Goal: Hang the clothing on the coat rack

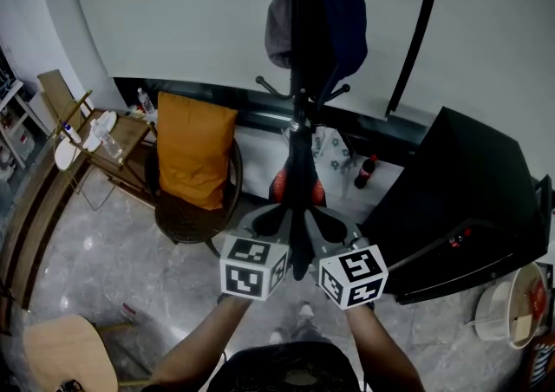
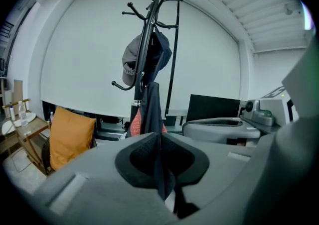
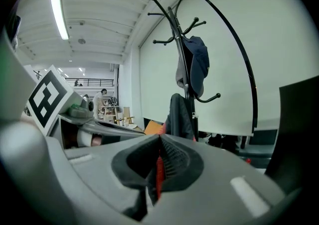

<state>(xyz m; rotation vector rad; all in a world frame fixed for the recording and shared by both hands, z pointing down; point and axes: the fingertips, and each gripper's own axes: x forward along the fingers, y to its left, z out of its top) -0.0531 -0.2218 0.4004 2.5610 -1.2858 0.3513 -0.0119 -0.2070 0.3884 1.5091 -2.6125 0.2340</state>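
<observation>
Left tongs (image 2: 159, 142): pressed together on a fold of the dark garment (image 1: 297, 199); the cloth runs down between the pads.
Right tongs (image 3: 158, 159): pinching a red-orange edge of the same garment.
Garment position: held by both tongs, rising just ahead of them against the pole of the coat rack (image 1: 301, 52). It is dark on dark there, so I cannot tell whether its top already rests on a hook.
Rack condition: a grey cap (image 1: 279, 30) and a dark blue item (image 1: 347, 22) hang high above my tongs, and a lower hook (image 1: 334, 94) is free.
Risk, slip: both grips hold only thin edges, and a jerk upward could pull the cloth free.
Risk, snag: the hanging length may catch on the lower hooks.
Risk, knock: lifting too high could dislodge the cap.
</observation>
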